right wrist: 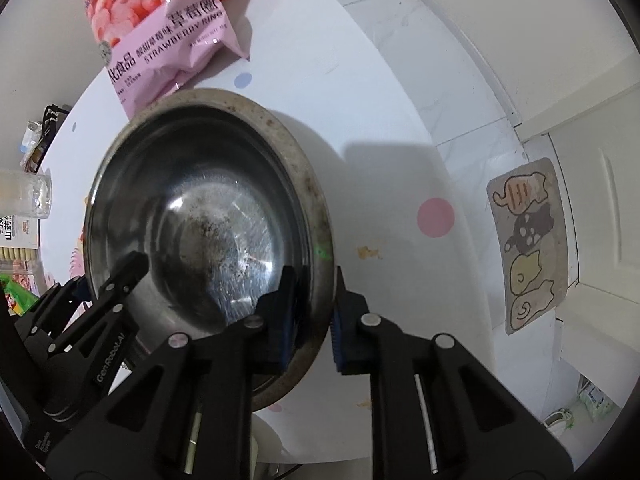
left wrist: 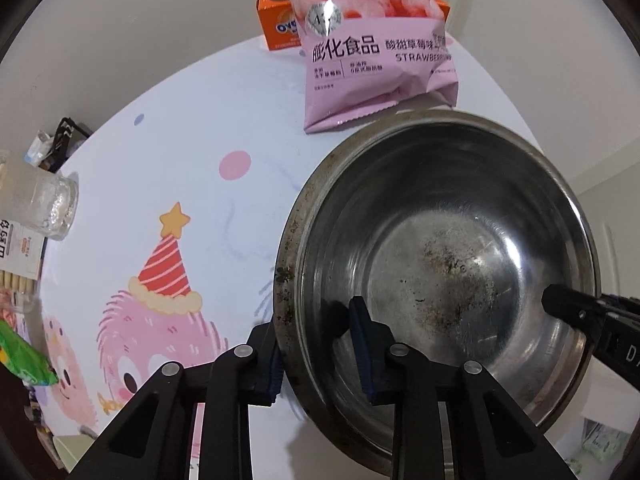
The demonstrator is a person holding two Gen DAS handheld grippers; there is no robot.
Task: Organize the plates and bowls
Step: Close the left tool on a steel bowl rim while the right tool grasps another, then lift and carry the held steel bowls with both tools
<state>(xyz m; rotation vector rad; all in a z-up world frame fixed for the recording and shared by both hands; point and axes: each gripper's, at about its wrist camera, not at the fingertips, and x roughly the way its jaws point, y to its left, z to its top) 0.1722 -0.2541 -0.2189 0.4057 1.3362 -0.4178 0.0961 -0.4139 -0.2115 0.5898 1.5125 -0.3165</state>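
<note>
Where the round table (right wrist: pixel 400 92) curves away, we see its edge run close behind the snack bag (left wrist: pixel 372 56) and the orange box (left wrist: pixel 276 24), with the floor beyond it on the right. The metal bowl (left wrist: pixel 448 264) sits on the table just in front of the bag; bare cloth lies open to its left, up to the glass jar (left wrist: pixel 52 208) at the rim. We hold both grippers pointing steeply down over the bowl. The left gripper (left wrist: pixel 320 352) straddles the near left rim, one pad inside, one outside, clamped on it. The right gripper (right wrist: pixel 316 320) grasps the opposite rim likewise, its fingers (right wrist: pixel 348 340) pinching the wall.
</note>
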